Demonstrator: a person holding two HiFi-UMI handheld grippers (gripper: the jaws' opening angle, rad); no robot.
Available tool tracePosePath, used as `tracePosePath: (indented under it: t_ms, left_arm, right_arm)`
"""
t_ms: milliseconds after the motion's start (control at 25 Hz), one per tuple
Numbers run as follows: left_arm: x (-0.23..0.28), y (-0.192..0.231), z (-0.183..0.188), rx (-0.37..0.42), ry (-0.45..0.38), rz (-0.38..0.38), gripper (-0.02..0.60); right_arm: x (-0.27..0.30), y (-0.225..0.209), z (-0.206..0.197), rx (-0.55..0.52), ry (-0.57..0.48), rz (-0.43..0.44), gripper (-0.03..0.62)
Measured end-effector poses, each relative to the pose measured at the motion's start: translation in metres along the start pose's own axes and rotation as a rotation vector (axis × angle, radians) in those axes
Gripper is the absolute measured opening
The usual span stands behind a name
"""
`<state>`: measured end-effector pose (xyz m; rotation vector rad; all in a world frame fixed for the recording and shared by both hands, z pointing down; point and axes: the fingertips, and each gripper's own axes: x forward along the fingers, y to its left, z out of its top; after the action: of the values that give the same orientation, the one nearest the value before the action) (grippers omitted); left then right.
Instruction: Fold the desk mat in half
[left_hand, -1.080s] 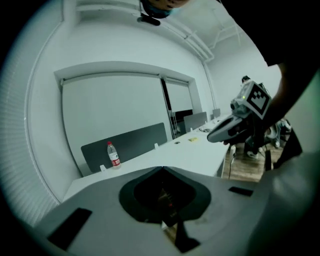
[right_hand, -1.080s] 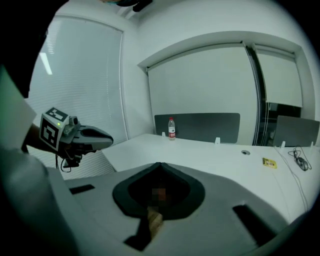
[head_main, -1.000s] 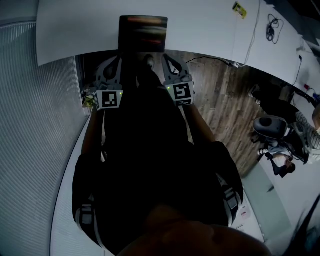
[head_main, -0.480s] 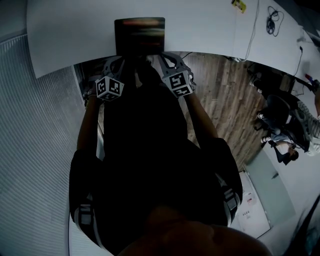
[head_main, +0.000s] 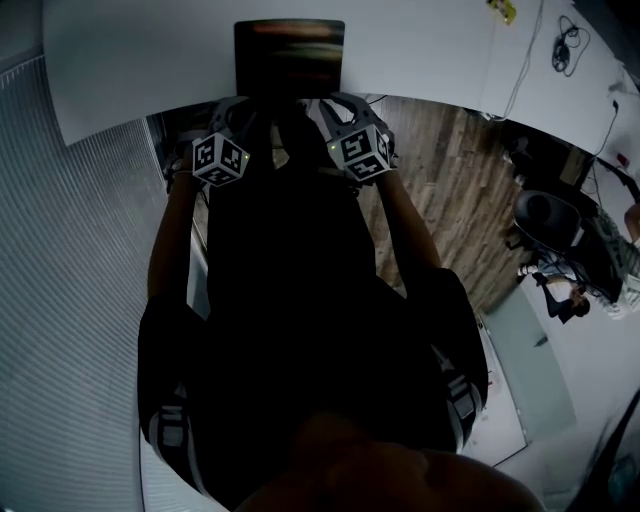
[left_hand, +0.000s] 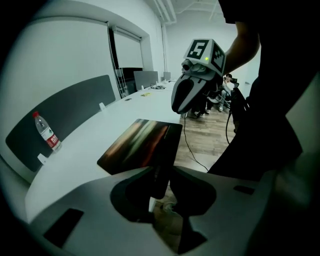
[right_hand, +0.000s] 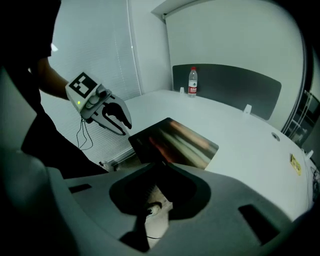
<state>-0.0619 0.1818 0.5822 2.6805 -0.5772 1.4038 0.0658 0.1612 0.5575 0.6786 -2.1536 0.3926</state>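
The dark desk mat (head_main: 289, 55) with blurred colour streaks lies on the white table (head_main: 150, 60), its near edge reaching the table's front edge. My left gripper (head_main: 240, 108) is at the mat's near left corner and my right gripper (head_main: 335, 105) at the near right one. In the left gripper view the mat (left_hand: 140, 142) runs down into my left gripper (left_hand: 162, 200), whose jaws have just been opening, the mat's edge loose between them. In the right gripper view the mat (right_hand: 180, 142) likewise enters my right gripper (right_hand: 150, 210), also just opening.
A water bottle (right_hand: 192, 81) stands at the table's far side before a grey divider panel (right_hand: 225, 85). Cables (head_main: 570, 40) lie on the table at the right. Office chairs and seated people (head_main: 545, 215) are on the wooden floor to the right.
Both grippers have moved down and forward to the mat's near edge at the table's front. Their marker cubes have tilted over.
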Motion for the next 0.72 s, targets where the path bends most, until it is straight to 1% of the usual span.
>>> tracePosePath:
  t_ms: [40, 160, 360, 440, 600, 720]
  left_arm:
    - [0.002, -0.002, -0.002, 0.002, 0.009, -0.006, 0.093]
    - [0.007, -0.007, -0.009, 0.026, 0.041, -0.001, 0.107]
    - [0.028, -0.005, -0.028, 0.074, 0.107, 0.063, 0.11]
    - [0.033, -0.004, -0.033, 0.083, 0.113, 0.08, 0.115]
    - [0.04, -0.005, -0.03, 0.072, 0.102, 0.067, 0.126]
    - [0.042, -0.006, -0.029, 0.059, 0.097, 0.062, 0.13]
  right_arm:
    - [0.003, 0.002, -0.003, -0.022, 0.013, -0.003, 0.046]
    - [0.011, 0.005, -0.012, -0.101, 0.055, -0.027, 0.069]
    - [0.03, 0.009, -0.036, -0.3, 0.16, -0.058, 0.135]
    - [0.039, 0.01, -0.047, -0.377, 0.191, -0.07, 0.168]
    - [0.052, 0.007, -0.063, -0.524, 0.232, -0.111, 0.183]
    - [0.058, 0.006, -0.067, -0.632, 0.26, -0.142, 0.184]
